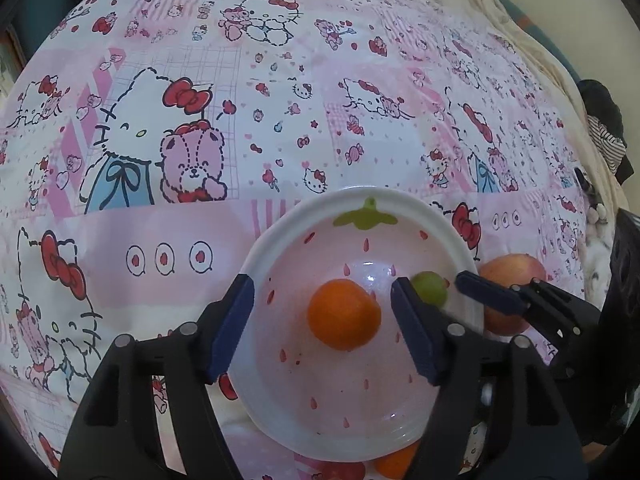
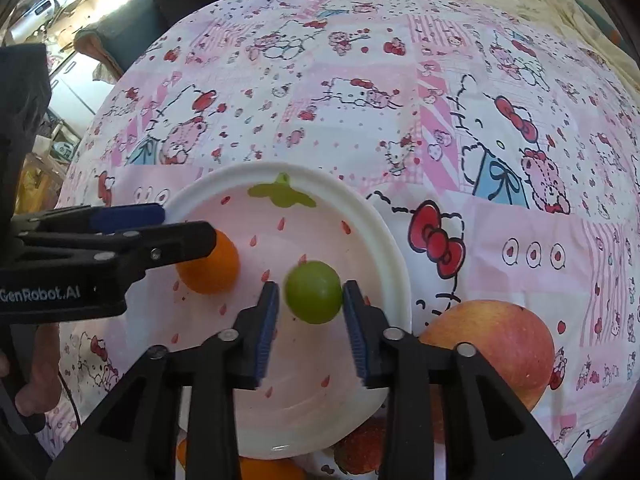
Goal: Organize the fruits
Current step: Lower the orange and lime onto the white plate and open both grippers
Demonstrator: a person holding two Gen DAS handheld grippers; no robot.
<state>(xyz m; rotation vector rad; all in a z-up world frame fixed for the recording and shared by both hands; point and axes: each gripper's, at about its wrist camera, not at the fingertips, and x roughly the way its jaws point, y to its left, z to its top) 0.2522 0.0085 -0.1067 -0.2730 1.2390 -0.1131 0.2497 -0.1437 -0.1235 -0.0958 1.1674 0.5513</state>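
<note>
Two fruits lie in the strawberry plate (image 1: 362, 196): the orange (image 1: 344, 314) sits between the left gripper (image 1: 322, 320)'s spread jaws. From the right wrist, the right gripper (image 2: 310, 312)'s spread jaws flank the green fruit (image 2: 313, 297), not pinching it.

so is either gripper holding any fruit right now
No. The left gripper is open around the orange, and the right gripper is open beside the green fruit, without visible contact.

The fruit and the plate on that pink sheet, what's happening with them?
A person is sorting fruit onto a strawberry-print plate with two handheld claws. The right claw is open around a green fruit, and the left claw is open around an orange, both on the plate. An apple lies beside it on the sheet.
</note>
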